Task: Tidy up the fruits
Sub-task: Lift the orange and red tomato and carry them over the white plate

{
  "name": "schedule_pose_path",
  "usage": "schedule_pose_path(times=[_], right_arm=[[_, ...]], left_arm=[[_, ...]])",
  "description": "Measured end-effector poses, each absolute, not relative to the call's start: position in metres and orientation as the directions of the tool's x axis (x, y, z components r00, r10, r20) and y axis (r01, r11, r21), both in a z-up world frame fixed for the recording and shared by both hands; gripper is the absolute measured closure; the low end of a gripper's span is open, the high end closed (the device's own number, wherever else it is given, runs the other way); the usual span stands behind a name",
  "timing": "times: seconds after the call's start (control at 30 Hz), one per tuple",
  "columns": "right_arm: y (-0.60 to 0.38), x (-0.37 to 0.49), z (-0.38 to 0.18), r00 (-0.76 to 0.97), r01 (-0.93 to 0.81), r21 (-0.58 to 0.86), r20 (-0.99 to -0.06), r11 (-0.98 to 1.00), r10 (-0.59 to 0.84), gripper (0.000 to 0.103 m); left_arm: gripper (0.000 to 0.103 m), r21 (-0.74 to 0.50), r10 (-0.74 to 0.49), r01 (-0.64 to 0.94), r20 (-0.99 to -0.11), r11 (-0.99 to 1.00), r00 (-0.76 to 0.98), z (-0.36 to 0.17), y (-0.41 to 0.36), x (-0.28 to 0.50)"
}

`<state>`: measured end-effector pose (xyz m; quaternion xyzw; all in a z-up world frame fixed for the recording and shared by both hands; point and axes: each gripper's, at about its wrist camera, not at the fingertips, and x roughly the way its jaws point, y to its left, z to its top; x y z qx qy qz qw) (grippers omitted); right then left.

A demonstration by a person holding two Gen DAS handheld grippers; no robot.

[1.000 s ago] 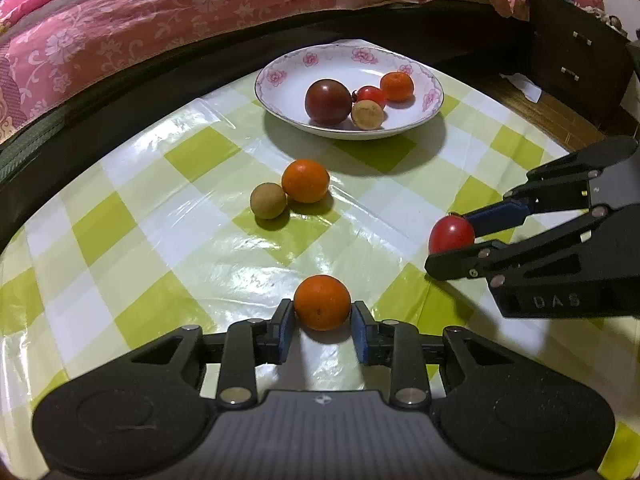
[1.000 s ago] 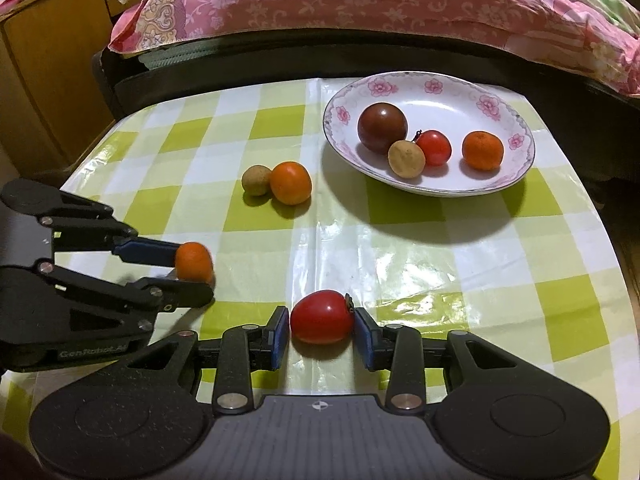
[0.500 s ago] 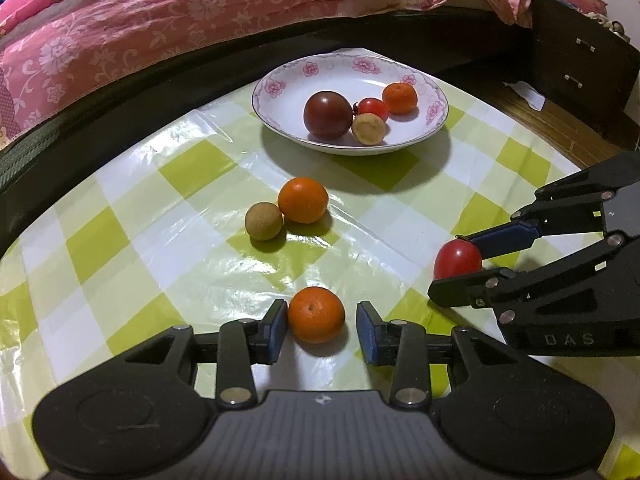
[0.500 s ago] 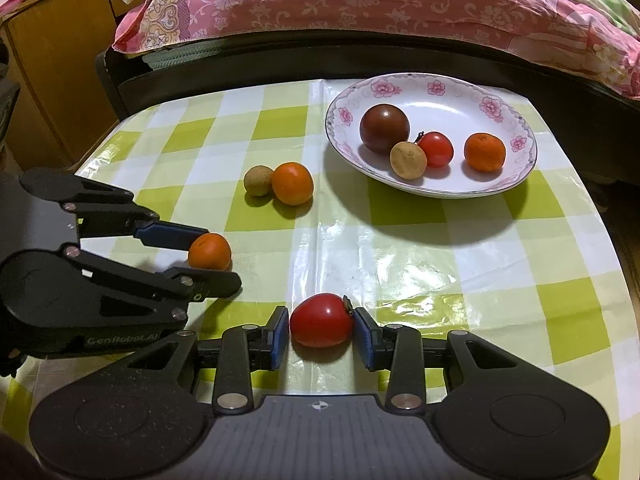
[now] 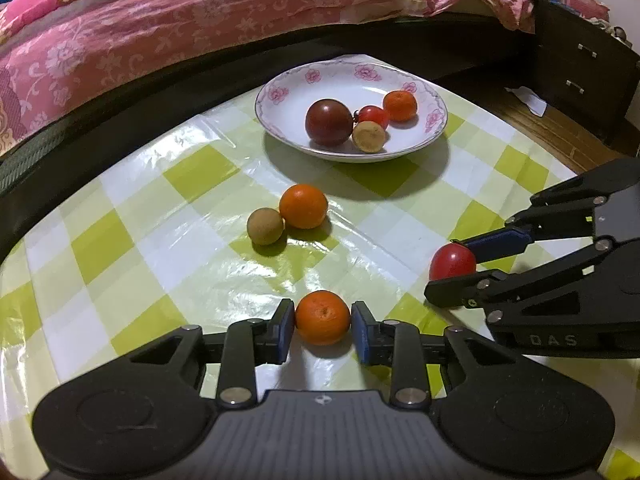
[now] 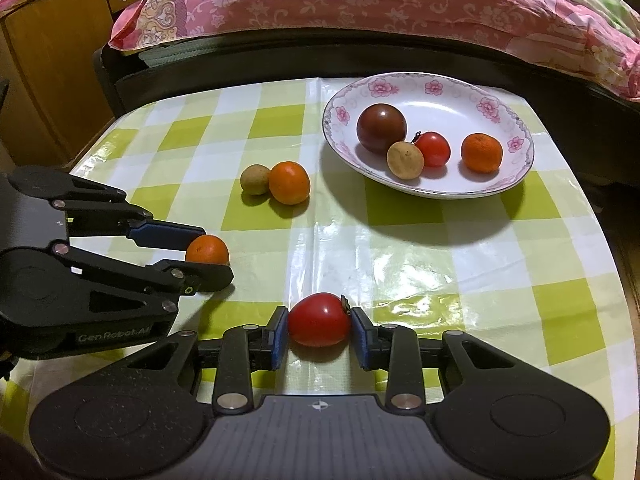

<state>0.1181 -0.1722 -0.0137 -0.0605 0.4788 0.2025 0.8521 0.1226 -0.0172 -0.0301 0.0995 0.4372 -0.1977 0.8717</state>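
Observation:
My left gripper (image 5: 323,327) is shut on a small orange (image 5: 322,317), its pads touching both sides; the orange also shows in the right wrist view (image 6: 207,251). My right gripper (image 6: 319,330) is shut on a red tomato (image 6: 319,324), which also shows in the left wrist view (image 5: 452,262). A white flowered plate (image 6: 432,88) at the back holds a dark plum (image 6: 381,128), a tan fruit (image 6: 405,159), a small tomato (image 6: 433,148) and an orange (image 6: 481,152). A second orange (image 6: 289,182) and a tan fruit (image 6: 255,179) lie together mid-table.
The table has a green-and-white checked plastic cloth (image 6: 400,240). A bed with a pink flowered cover (image 6: 360,0) runs along the far edge. A wooden cabinet (image 6: 52,64) stands at the left, dark drawers (image 5: 580,68) at the right.
The left gripper's pads have closed onto the orange, which stood loose between them half a second ago. The right gripper stays shut on the tomato. Both grippers seem slightly higher.

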Motion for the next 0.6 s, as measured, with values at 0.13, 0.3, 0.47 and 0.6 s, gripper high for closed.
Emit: schedule_pose_path(times=[0.13,0.3,0.47,0.6], right_arm=[[-0.1726,0.1197,-0.013,0.468,-0.399,0.077,-0.839,0.914,0.276,0.074],[-0.1743,0.121,-0.0142,0.465,-0.391,0.083,-0.842,0.917,0.274,0.074],[-0.1741,0.1222,-0.0139,0.466,-0.384,0.087,-0.841,0.919,0.274,0.074],[-0.1736,0.1233,-0.0112,0.471,-0.383,0.085,-0.839,0.92,0.274,0.074]], left_arm=[[0.064,0.021,-0.245,0.439,-0.806,0.898,0.539,-0.0297,-0.021,0.1219],[0.064,0.01,-0.239,0.424,-0.813,0.906,0.53,-0.0361,-0.0171,0.1243],[0.065,0.014,-0.237,0.426,-0.814,0.905,0.531,-0.0362,-0.0177,0.1239],[0.065,0.001,-0.246,0.424,-0.813,0.906,0.528,-0.0337,-0.0178,0.1258]])
